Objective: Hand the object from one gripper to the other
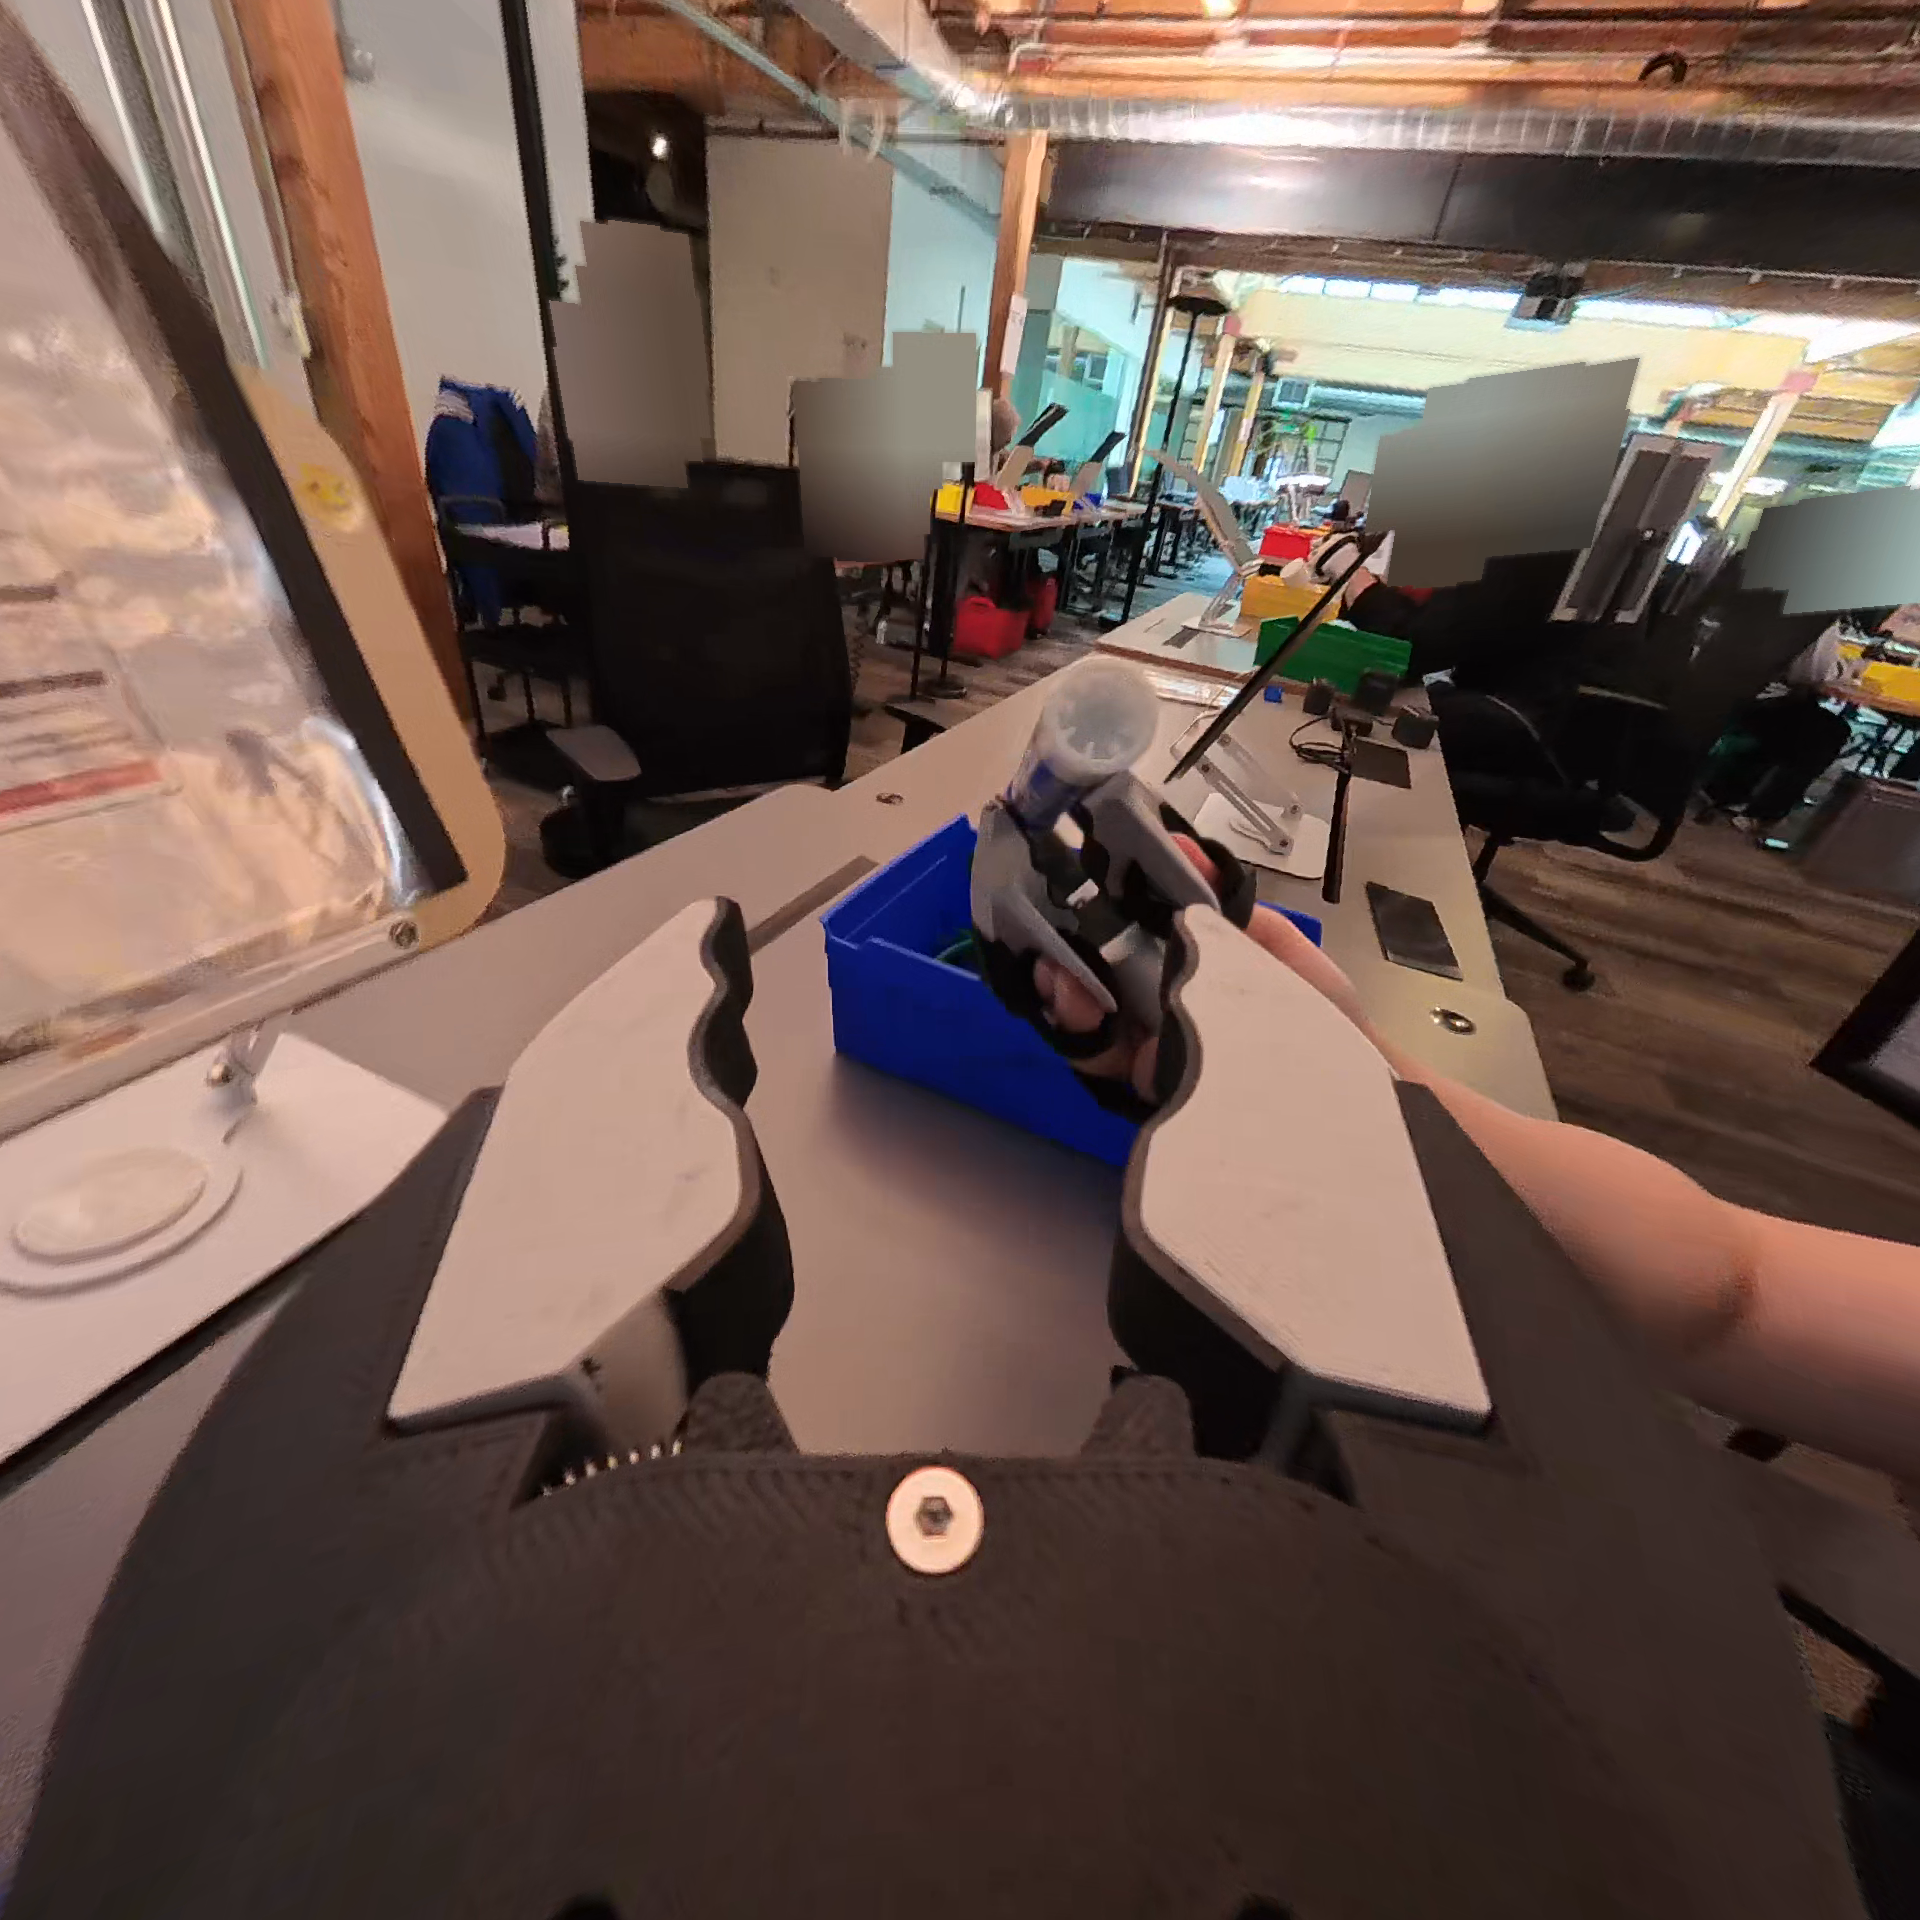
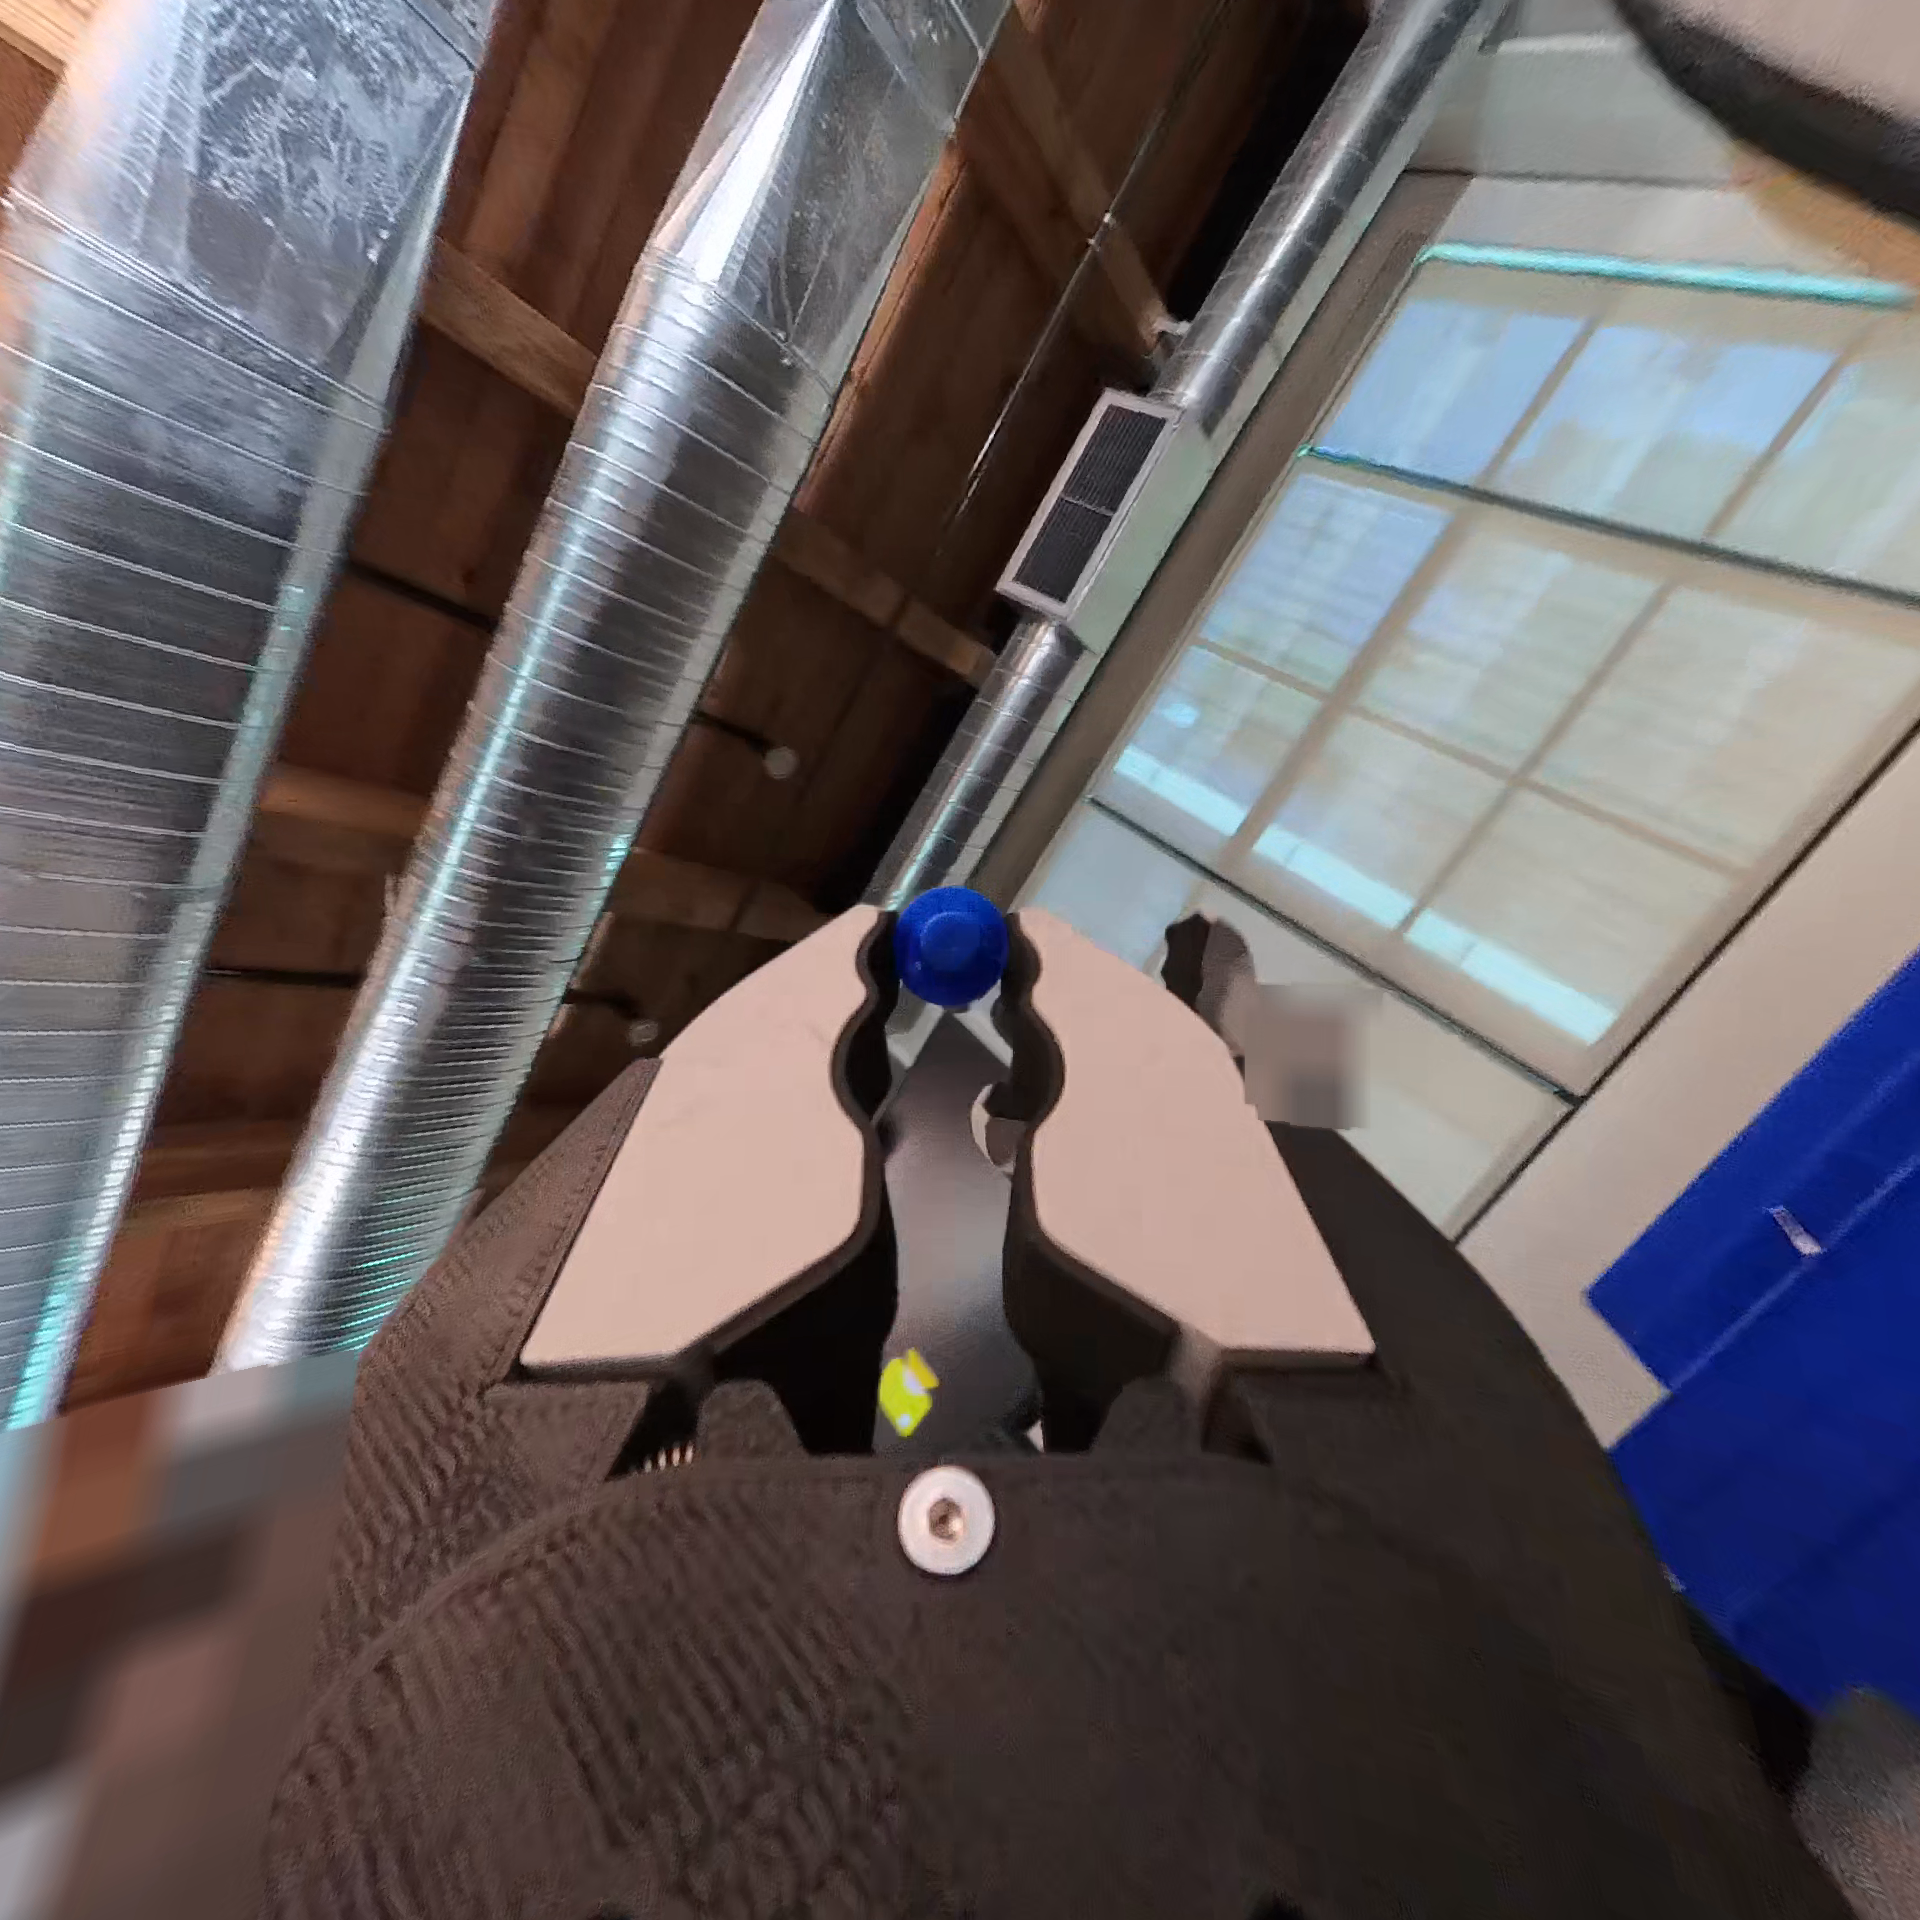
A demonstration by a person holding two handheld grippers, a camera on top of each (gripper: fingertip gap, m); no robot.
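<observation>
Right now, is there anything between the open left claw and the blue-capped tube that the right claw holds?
Nothing visible. The left claw stands open above the grey table; the blue-capped clear plastic tube, clamped in the right claw, is beyond it over the blue plastic bin.

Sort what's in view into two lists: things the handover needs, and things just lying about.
Needed:
- right gripper, shut on the tube
- tube, clear with a blue end, pointing up
- left gripper, jaws open, empty

Lying about:
- blue bin
- tablet on a stand
- office chair
- green bin
</observation>
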